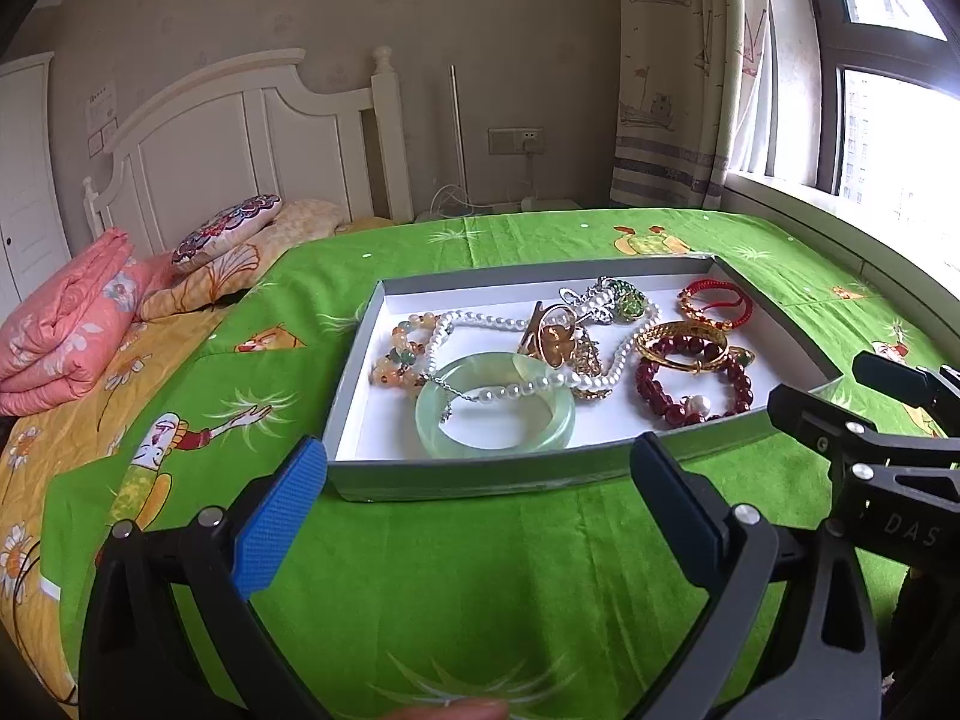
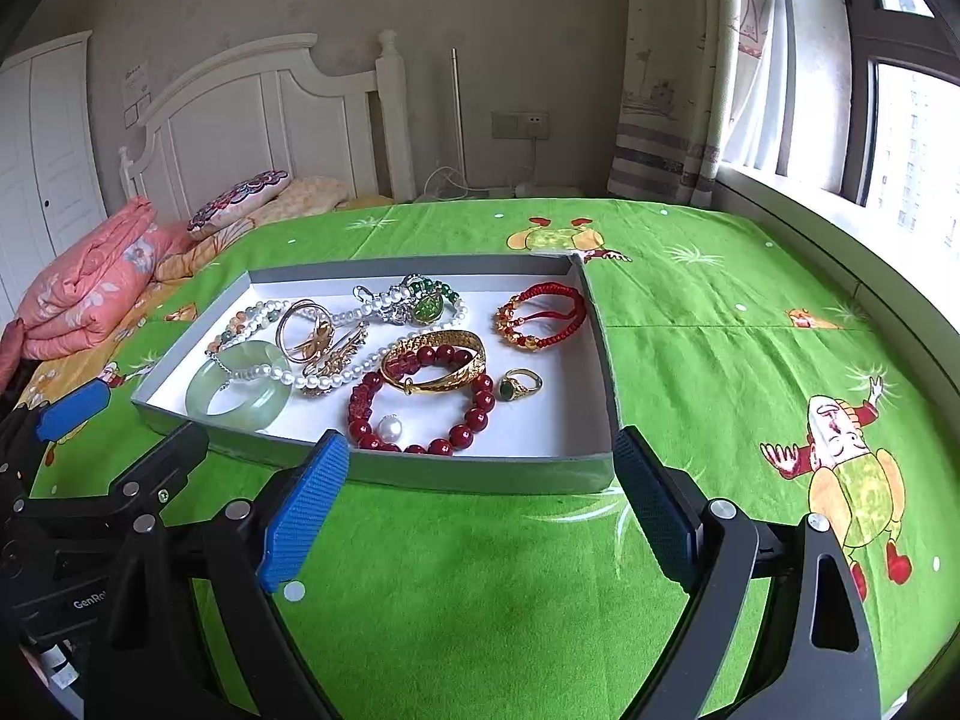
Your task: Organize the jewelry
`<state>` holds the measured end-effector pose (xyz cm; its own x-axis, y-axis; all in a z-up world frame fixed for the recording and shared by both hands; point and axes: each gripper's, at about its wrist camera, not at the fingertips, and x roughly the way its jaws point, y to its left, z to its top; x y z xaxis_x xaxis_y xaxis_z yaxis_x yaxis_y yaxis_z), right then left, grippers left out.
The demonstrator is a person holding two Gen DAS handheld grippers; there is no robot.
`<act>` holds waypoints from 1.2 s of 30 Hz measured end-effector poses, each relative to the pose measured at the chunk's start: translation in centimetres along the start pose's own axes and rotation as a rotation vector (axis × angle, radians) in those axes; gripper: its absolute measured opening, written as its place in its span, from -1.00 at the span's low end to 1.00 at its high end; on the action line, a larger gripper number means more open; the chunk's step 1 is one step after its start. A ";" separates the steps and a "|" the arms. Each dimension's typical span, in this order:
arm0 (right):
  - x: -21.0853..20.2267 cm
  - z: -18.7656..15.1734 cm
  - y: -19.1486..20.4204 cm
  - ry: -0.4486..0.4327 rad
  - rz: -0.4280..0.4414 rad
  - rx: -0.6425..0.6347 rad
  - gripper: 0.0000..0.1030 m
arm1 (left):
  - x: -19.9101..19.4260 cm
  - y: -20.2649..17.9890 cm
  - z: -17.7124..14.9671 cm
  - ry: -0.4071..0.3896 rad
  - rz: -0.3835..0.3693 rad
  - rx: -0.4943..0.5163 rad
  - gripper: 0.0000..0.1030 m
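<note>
A: Shallow grey tray [image 2: 420, 471] sits on the bed's green sheet [image 2: 720, 330]. Contents, from the right wrist view?

B: Jade bangle [image 2: 237, 399] at 8 o'clock in the tray, pearl necklace [image 2: 312, 381] draped over it. Dark red bead bracelet [image 2: 420, 402] near the front wall at 6 — gold bangle [image 2: 433, 360] overlapping its upper edge. Green-stone ring [image 2: 521, 384] just beside the beads at 3. Red cord bracelet [image 2: 540, 315] at 2 o'clock, apart from the rest.

A: Grippers?

B: Right gripper [image 2: 480, 516] spread wide, nothing between the fingers, just short of the tray's front wall. Left gripper [image 1: 480, 504] also spread and empty — hanging over the sheet before the tray, jade bangle straight ahead at 12.
</note>
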<state>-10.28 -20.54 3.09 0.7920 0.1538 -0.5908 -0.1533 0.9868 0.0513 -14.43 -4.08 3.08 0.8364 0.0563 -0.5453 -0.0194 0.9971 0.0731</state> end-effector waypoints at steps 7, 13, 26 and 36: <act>0.1 -0.1 0.2 0.007 -0.005 -0.003 0.67 | 0.1 0.7 0.0 0.004 -0.016 -0.040 0.95; 0.1 -0.1 0.2 0.008 -0.006 -0.003 0.67 | 0.1 0.7 0.0 0.001 -0.018 -0.043 0.95; 0.2 -0.1 0.2 0.008 -0.006 -0.001 0.67 | 0.0 0.9 0.0 0.000 -0.028 -0.062 0.95; 0.3 -0.2 0.3 0.010 -0.005 -0.002 0.67 | 0.0 1.0 0.0 0.001 -0.027 -0.062 0.95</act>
<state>-10.24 -20.21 2.78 0.7865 0.1488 -0.5994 -0.1507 0.9874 0.0473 -14.50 -3.08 3.14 0.8367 0.0289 -0.5469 -0.0306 0.9995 0.0060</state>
